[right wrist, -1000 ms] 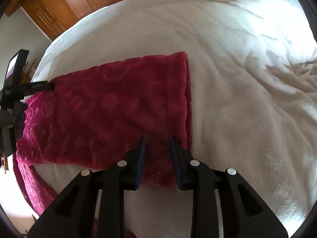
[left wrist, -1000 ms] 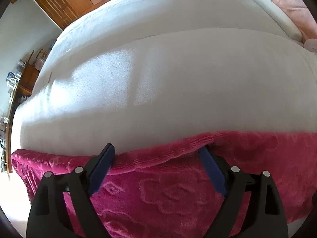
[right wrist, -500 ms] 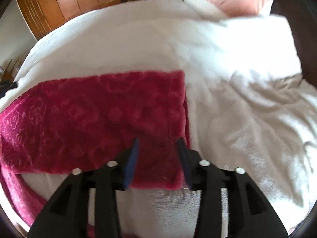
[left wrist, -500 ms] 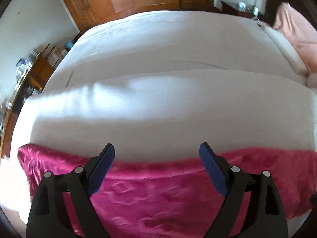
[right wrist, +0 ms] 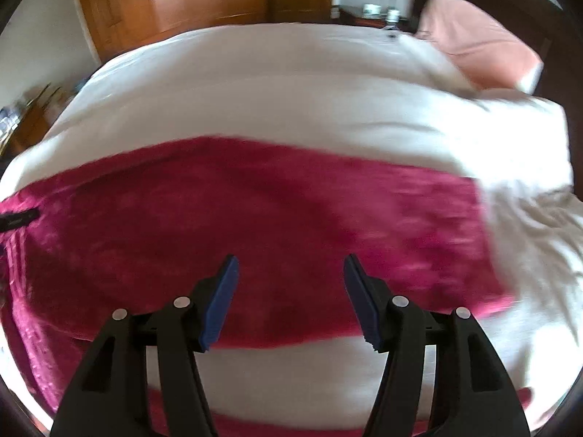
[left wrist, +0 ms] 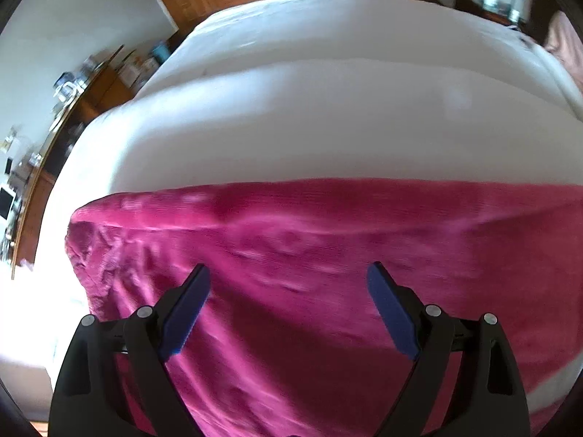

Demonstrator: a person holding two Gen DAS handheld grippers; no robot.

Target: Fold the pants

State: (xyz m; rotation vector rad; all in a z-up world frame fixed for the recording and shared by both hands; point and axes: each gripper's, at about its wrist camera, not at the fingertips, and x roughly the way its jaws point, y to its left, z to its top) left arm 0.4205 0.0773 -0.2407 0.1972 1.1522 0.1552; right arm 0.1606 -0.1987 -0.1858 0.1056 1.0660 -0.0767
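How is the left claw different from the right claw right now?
The left claw has its blue fingers spread wider than the right claw. In its own view the left claw has only the pink pants under it, while the right claw has the pants' near edge and a strip of the white blanket under it. What they share: both are open, hold nothing, and point across the bed.

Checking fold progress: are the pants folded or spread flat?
Folded, at least once: in the right wrist view the pants show a layer doubled over another strip near the bed's edge. Neatness unclear; blurred.
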